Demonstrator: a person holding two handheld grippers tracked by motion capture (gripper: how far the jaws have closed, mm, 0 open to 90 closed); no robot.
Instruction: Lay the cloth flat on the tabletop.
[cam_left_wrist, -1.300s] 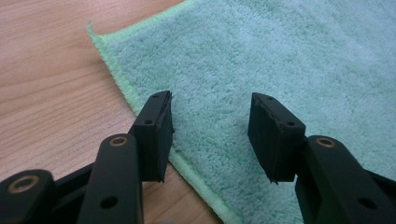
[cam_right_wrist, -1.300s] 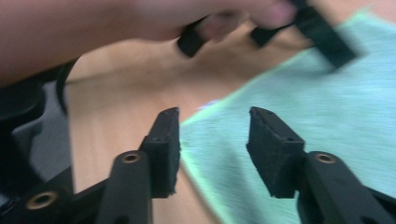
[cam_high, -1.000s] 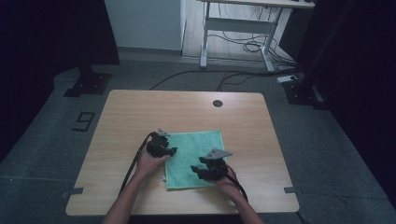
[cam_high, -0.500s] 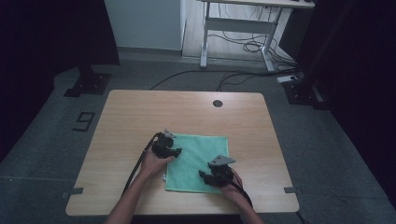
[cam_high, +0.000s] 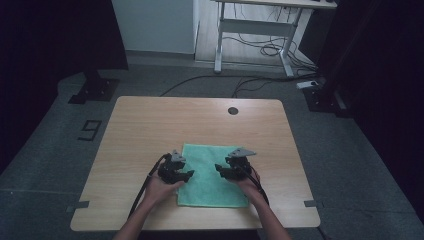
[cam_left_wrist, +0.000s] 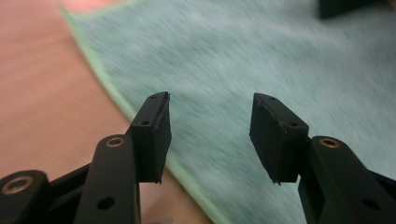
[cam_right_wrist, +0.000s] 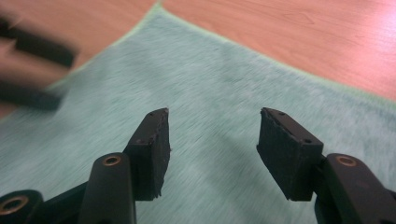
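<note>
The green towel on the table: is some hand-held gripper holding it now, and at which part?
Nothing is held. The left hand-held gripper and the right hand-held gripper both have open jaws with nothing between them, above the flat green towel.

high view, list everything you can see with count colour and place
cloth: one, green, flat on the table's near half
table: one, light wood, centre
hole: one, dark, table's far edge
desk frame: one, white, on the floor beyond
cables: several, dark, under that frame
stand base: one, black, floor far left
left hand-held gripper: one, black, open, at the cloth's left edge
right hand-held gripper: one, black, open, over the cloth's right part
</note>
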